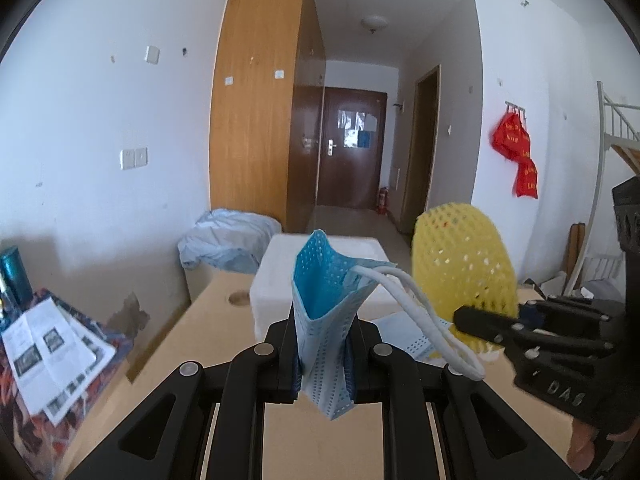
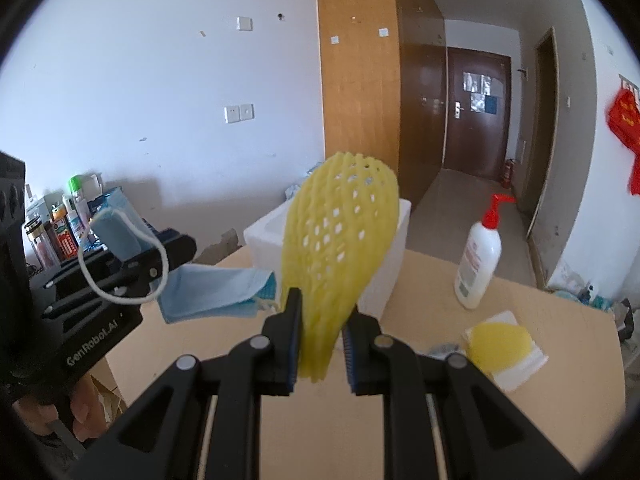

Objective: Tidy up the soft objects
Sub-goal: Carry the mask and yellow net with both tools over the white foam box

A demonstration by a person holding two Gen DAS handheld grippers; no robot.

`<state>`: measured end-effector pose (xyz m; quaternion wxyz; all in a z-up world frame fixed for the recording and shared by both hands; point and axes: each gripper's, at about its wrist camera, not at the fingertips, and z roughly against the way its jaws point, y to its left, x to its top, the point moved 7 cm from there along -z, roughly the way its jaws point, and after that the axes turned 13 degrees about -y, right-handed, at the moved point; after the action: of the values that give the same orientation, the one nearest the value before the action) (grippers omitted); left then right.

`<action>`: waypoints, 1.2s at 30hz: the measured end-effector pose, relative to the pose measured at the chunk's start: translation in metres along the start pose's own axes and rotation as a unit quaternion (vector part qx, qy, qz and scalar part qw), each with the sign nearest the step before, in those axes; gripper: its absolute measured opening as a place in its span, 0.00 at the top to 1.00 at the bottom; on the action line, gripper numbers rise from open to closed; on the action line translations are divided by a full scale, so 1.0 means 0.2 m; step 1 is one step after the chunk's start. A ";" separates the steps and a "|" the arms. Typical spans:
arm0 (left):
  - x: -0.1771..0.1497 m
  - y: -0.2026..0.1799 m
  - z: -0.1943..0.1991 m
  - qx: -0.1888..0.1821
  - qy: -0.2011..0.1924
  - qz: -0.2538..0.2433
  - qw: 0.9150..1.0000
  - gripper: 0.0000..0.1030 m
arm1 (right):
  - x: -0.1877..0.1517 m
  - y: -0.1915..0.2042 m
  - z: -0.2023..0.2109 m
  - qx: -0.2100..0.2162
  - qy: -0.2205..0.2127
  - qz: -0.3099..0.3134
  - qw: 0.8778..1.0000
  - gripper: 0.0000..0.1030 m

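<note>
The left tool [image 1: 323, 354] is clamped on a blue face mask [image 1: 326, 312], crumpled and dotted with perforations, which stands up from the narrow jaws in front of the white foam box [image 1: 272, 280]; its white ear loop [image 1: 424, 320] droops to the right. The right tool [image 2: 322, 350] pinches the lower end of a yellow foam net sleeve [image 2: 340, 240], a soft lattice with diamond holes, which rises in front of that same box. Both things are held above the tabletop [image 2: 420, 320].

Right of the box stands a white pump bottle [image 2: 478, 260] with a red nozzle; nearer lies a second yellow net [image 2: 500, 346] on a white pad. Left of the box, bottles and packets [image 2: 60, 224] crowd the wall (labels too small to read). The left tool's body reads "GenRobot.AI"; the right tool's shows "DAS".
</note>
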<state>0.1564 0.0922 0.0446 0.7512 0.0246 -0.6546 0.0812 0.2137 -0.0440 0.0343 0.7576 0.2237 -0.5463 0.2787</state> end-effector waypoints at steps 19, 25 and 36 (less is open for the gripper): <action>0.05 0.08 -0.56 0.010 0.027 -0.001 1.000 0.83 | 0.12 -0.13 -0.36 -0.005 0.011 0.003 1.000 0.79; 0.05 0.10 -0.66 0.013 0.036 0.004 0.999 0.83 | 0.17 -0.14 -0.43 -0.009 0.007 0.001 1.000 0.79; 0.05 0.11 -0.77 0.017 0.043 0.005 0.999 0.83 | 0.18 -0.16 -0.50 -0.005 0.007 -0.001 1.000 0.79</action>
<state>0.3048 0.1360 0.0307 0.7776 0.0303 -0.6205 0.0973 0.3142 0.0020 0.0379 0.7629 0.2188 -0.5419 0.2766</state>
